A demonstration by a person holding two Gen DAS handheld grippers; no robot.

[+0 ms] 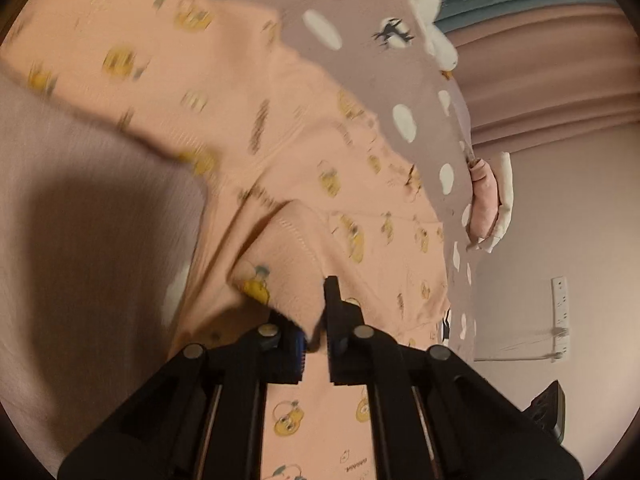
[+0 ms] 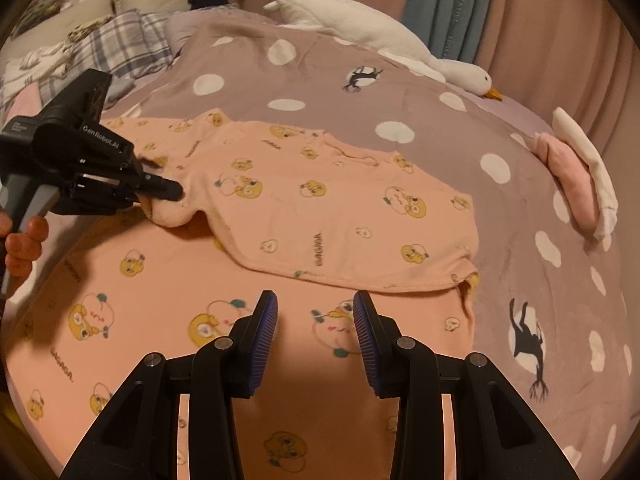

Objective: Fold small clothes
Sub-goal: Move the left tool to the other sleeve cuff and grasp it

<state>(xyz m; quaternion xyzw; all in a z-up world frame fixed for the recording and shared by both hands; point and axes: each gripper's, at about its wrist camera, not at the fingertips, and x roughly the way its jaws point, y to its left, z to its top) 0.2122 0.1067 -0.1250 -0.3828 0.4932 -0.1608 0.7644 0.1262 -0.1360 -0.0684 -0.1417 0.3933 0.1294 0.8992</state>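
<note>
Fold partly done. Peach garment (image 2: 320, 216) lies on the bed's spotted blanket (image 2: 460, 148), one part already laid over the rest. Left gripper (image 2: 168, 192) has jaws clamped on a bunched edge at left; right gripper (image 2: 316, 316) hovers near, jaws part open, empty. Count: 1 peach garment, 1 folded pile (image 2: 576, 176) far right, 2 grippers.

Mauve polka-dot blanket (image 2: 400, 80) covered the bed. White goose plush (image 2: 384, 36) lay along its far edge, folded pink-white cloths (image 2: 576, 176) at right, plaid bedding (image 2: 108, 40) far left, probably pillows behind it.
</note>
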